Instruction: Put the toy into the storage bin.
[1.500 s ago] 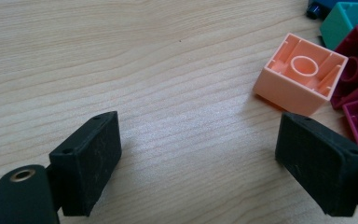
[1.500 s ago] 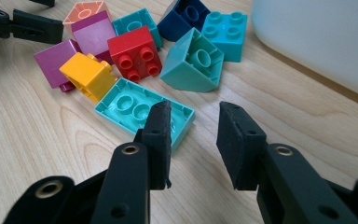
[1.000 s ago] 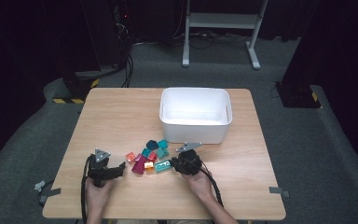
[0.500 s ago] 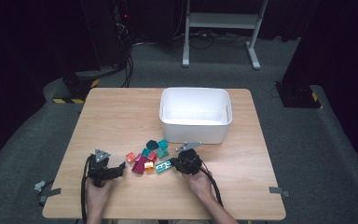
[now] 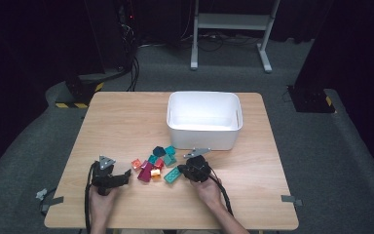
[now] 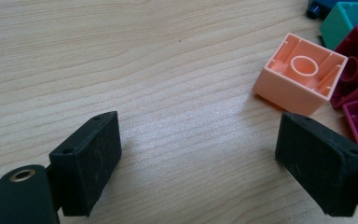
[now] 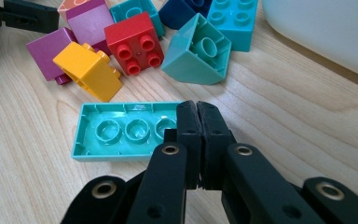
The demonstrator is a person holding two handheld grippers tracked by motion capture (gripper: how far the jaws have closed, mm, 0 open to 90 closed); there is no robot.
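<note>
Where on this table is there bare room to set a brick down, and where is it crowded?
Bare wood lies left of the white bin, across the table's far-left part, and right of the right gripper. It is crowded in the brick pile between the grippers, just before the bin.

text: none readable | labels: none | numbers: none

My right gripper [image 7: 197,109] has just pinched its jaws together on the rim of the long turquoise brick [image 7: 121,133], lying studs-down beside the yellow block [image 7: 88,70].
</note>
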